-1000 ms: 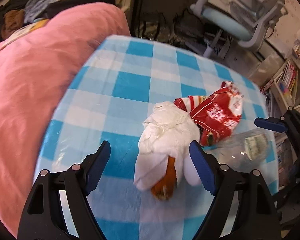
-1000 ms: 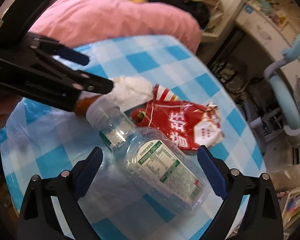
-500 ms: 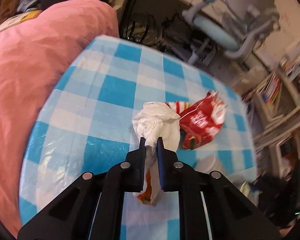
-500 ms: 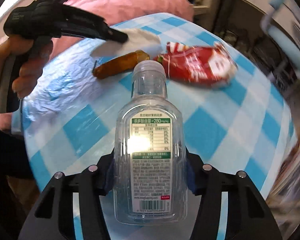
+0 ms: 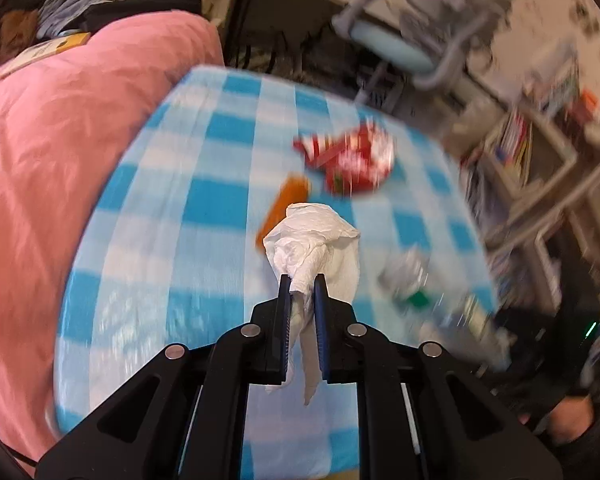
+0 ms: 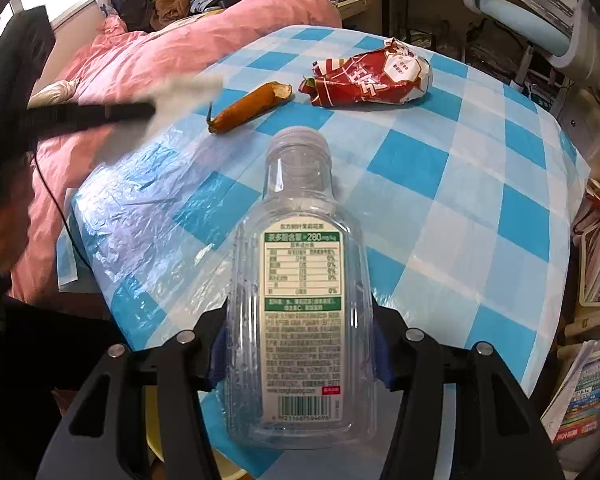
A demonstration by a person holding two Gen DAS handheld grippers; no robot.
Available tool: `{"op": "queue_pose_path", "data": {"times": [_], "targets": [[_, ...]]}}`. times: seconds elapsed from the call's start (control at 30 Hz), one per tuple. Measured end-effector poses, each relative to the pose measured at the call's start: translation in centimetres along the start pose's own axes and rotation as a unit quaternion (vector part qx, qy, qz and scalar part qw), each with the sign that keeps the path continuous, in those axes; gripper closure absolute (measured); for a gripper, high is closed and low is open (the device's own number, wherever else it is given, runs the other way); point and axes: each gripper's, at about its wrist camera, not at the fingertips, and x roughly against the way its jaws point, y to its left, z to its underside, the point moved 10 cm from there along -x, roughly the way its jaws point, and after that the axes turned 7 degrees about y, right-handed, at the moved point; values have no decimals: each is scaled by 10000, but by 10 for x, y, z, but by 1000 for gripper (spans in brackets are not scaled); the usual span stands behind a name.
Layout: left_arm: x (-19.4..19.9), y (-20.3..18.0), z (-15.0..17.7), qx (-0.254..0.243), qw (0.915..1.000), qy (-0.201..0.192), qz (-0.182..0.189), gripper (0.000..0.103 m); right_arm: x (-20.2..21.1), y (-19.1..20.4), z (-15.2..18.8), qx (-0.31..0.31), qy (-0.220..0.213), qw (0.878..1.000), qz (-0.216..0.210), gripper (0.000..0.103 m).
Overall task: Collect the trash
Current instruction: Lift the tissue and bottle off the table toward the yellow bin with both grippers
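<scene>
The left gripper (image 5: 302, 282) is clamped on a crumpled white tissue (image 5: 314, 236), lifted above the table. The right gripper (image 6: 300, 344) grasps a clear, capless plastic bottle (image 6: 300, 304) with a green-and-white label, neck pointing away. On the blue-checked tablecloth (image 6: 440, 184) lie a half-eaten sausage (image 6: 248, 108) and, just beside it, a crumpled red snack wrapper (image 6: 372, 78). A pink quilt (image 6: 148, 52) borders the table.
</scene>
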Motion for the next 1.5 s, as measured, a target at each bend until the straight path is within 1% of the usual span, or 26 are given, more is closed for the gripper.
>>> {"op": "queue_pose_path", "data": {"times": [0.03, 0.1, 0.17, 0.2, 0.27, 0.3, 0.33, 0.43, 0.57, 0.67, 0.77, 0.87, 0.9, 0.93, 0.97, 1.0, 1.03, 1.07, 1.1, 1.13, 1.17, 1.23, 1.33, 1.5], "targets": [[-6, -2, 10, -54, 9999, 142, -48, 92, -4, 0, -4, 3, -3, 10000, 42, 48], [-13, -1, 22, -71, 9995, 290, -138, 92, -5, 0, -4, 6, -44, 9999, 117, 46], [-21, 0, 32, -80, 9988, 460, -169, 91, -5, -1, -5, -18, -92, 9998, 191, 37], [-23, 0, 35, -86, 9985, 507, -194, 88, -5, -1, -5, -17, -110, 9997, 235, 35], [-26, 0, 39, -112, 9982, 523, -284, 74, -7, -2, -6, -12, -119, 9995, 289, 33], [-26, 0, 39, -136, 9981, 498, -337, 62, -9, -3, -7, -17, -118, 9994, 315, 33], [-25, -1, 40, -159, 9981, 456, -380, 55, -9, -4, -7, -21, -118, 9994, 328, 32], [-26, -5, 37, -301, 9975, 391, -507, 46, -8, -5, -8, -27, -149, 9992, 369, 31], [-31, -18, 39, -493, 9966, 428, -508, 43, -9, -6, -12, -61, -187, 9990, 401, 30], [-37, -26, 41, -721, 9935, 451, -753, 38, -12, -6, -12, -34, -162, 9988, 461, 30], [-47, -32, 47, -927, 9900, 565, -905, 38, -14, -6, -12, 3, -120, 9987, 492, 30], [-51, -37, 49, -1127, 9863, 514, -1093, 38, -15, -5, -12, 38, -102, 9986, 510, 30], [-51, -39, 50, -1201, 9851, 477, -1139, 40, -15, -5, -12, 38, -103, 9987, 499, 30], [-52, -40, 50, -1253, 9843, 430, -1168, 45, -15, -5, -12, 36, -107, 9988, 487, 31], [-51, -42, 50, -1274, 9841, 401, -1169, 48, -16, -5, -12, 36, -109, 9989, 462, 35], [-51, -43, 50, -1291, 9842, 369, -1157, 56, -16, -4, -12, 32, -111, 9990, 424, 39], [-51, -43, 49, -1305, 9842, 352, -1147, 68, -16, -4, -12, 25, -116, 9991, 414, 46], [-50, -44, 49, -1314, 9841, 341, -1141, 74, -15, -5, -12, 28, -129, 9990, 425, 46], [-50, -44, 48, -1309, 9845, 343, -1120, 85, -15, -4, -12, 32, -139, 9990, 421, 47], [-49, -44, 49, -1293, 9851, 355, -1077, 92, -15, -4, -12, 37, -145, 9990, 417, 47], [-49, -44, 49, -1278, 9857, 368, -1036, 95, -14, -3, -12, 38, -160, 9991, 397, 47], [-46, -46, 48, -1277, 9862, 322, -1005, 96, -11, -2, -13, -18, -230, 9992, 312, 47], [-32, -52, 45, -1300, 9866, 94, -980, 97, -2, -2, -15, -185, -404, 9990, 102, 47], [-5, -53, 40, -1197, 9880, -271, -942, 97, 16, 2, -16, -404, -691, 9966, -212, 47]]}}
